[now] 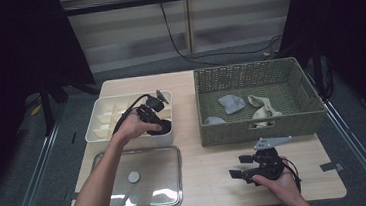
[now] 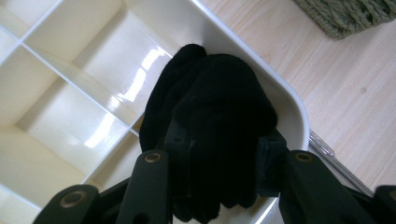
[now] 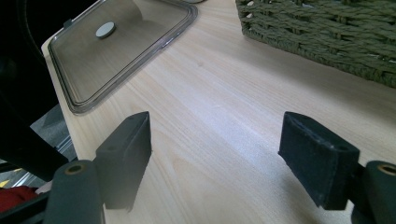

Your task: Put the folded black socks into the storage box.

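Left gripper [image 2: 219, 154] clamps black sock [image 2: 210, 107] over white divided box [image 2: 84, 93]

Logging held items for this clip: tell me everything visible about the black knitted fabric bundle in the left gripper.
The black knitted fabric bundle looks soft, woolly and rolled up, possibly a sock or glove. It sits between the pads of the left gripper, which are closed on it, over the near right corner compartment of the white plastic divided box. Whether it touches the box floor cannot be told.

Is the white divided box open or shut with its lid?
Open. The clear lid lies flat on the table in front of the white box, and the box's compartments are uncovered.
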`<action>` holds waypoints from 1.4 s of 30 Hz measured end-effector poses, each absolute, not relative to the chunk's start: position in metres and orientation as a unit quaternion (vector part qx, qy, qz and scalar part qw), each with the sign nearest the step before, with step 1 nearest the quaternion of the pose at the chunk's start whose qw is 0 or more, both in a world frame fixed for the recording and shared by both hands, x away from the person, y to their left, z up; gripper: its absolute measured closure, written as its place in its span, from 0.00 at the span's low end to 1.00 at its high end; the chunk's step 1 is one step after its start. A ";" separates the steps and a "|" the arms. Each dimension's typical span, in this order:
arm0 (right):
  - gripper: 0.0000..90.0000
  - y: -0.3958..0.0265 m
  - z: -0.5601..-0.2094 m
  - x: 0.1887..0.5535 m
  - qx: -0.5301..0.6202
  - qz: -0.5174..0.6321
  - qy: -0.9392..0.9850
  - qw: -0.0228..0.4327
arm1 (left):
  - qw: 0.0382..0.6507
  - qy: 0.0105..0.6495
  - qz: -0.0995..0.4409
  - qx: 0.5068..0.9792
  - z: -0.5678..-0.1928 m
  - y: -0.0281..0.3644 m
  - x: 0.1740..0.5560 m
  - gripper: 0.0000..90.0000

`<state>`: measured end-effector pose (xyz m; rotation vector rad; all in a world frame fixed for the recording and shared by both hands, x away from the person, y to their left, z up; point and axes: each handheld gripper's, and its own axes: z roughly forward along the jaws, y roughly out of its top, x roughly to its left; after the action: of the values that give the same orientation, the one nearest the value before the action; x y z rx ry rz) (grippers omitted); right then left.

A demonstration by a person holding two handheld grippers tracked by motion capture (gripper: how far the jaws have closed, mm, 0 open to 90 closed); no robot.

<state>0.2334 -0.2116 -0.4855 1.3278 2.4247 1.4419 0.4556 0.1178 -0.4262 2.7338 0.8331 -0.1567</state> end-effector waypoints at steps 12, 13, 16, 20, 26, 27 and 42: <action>0.28 -0.211 -0.485 0.232 0.424 0.463 0.779 0.010 | 0.113 0.279 -0.053 0.952 -0.440 0.107 0.456 0.74; 0.28 -0.211 -0.485 0.232 0.423 0.463 0.779 0.009 | 0.110 0.277 -0.054 0.953 -0.441 0.107 0.457 0.74; 0.28 -0.211 -0.485 0.232 0.424 0.462 0.779 0.008 | 0.108 0.280 -0.068 0.951 -0.445 0.106 0.461 0.74; 0.28 -0.211 -0.485 0.232 0.423 0.463 0.779 0.009 | 0.102 0.276 -0.075 0.953 -0.447 0.105 0.464 0.74; 0.28 -0.211 -0.485 0.232 0.423 0.463 0.779 0.007 | 0.068 0.264 -0.064 0.960 -0.449 0.095 0.464 0.73; 0.28 -0.211 -0.485 0.232 0.424 0.463 0.779 0.007 | 0.071 0.266 -0.064 0.959 -0.449 0.096 0.464 0.73; 0.27 -0.211 -0.485 0.232 0.424 0.463 0.778 0.008 | 0.117 0.271 -0.063 0.953 -0.436 0.109 0.458 0.66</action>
<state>0.2316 -0.2111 -0.4855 1.3266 2.4322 1.4460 0.4578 0.1088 -0.4365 2.7899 0.7923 -0.1847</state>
